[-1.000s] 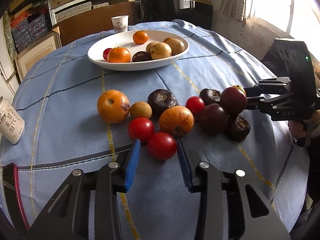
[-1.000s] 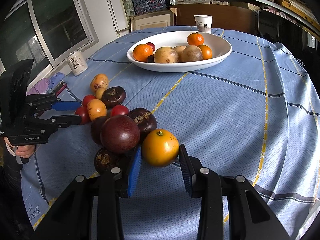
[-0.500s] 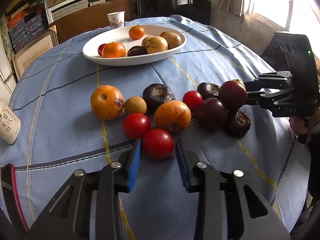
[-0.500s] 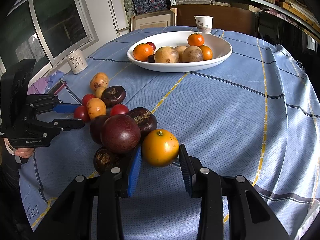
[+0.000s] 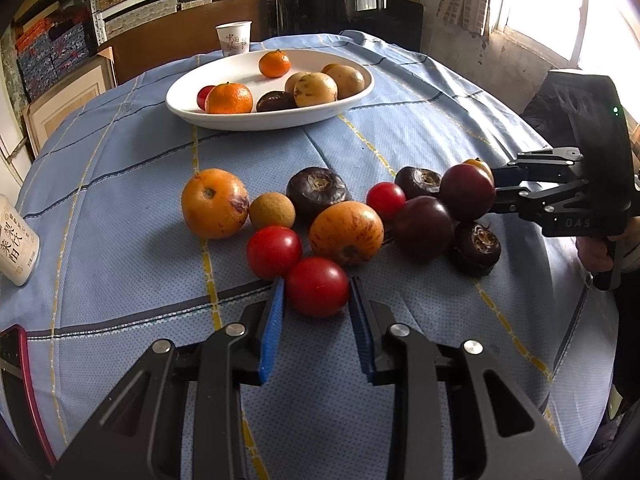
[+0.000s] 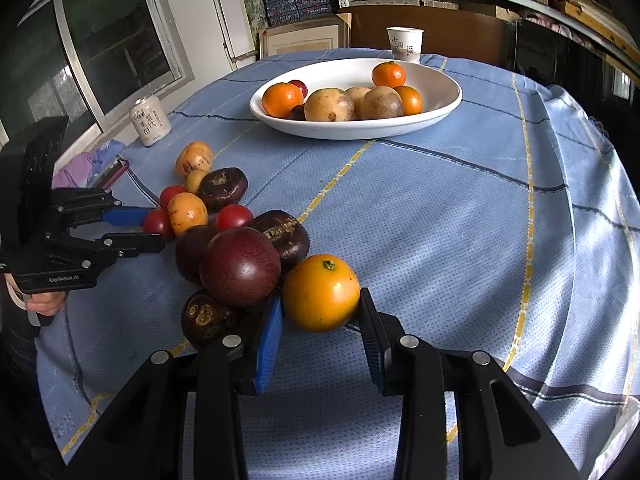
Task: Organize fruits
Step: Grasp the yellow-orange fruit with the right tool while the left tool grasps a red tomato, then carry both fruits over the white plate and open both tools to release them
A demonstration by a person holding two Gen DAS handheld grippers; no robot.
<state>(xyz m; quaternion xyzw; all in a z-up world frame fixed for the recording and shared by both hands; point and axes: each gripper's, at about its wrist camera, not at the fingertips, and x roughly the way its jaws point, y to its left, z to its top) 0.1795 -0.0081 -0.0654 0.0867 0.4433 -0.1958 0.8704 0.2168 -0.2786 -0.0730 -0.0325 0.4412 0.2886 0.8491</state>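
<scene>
A cluster of loose fruit lies on the blue tablecloth: tomatoes, oranges, dark mangosteens and purple passion fruits. My left gripper (image 5: 316,292) stands around a red tomato (image 5: 317,286), its blue pads touching both sides. It also shows in the right wrist view (image 6: 154,226). My right gripper (image 6: 322,312) is shut on a small orange (image 6: 321,293) resting on the cloth beside a purple passion fruit (image 6: 239,266). From the left wrist view the right gripper (image 5: 496,186) is at the cluster's right end. A white bowl (image 5: 224,118) at the back holds several fruits.
A paper cup (image 5: 234,38) stands behind the bowl (image 6: 440,114). A white jar (image 6: 149,121) and a red-edged phone (image 6: 116,172) lie at the table's left side. A dark chair (image 5: 348,12) and shelves stand beyond the table.
My left gripper has moved forward and closed in around the red tomato. My right gripper stays on the small orange, barely moved.
</scene>
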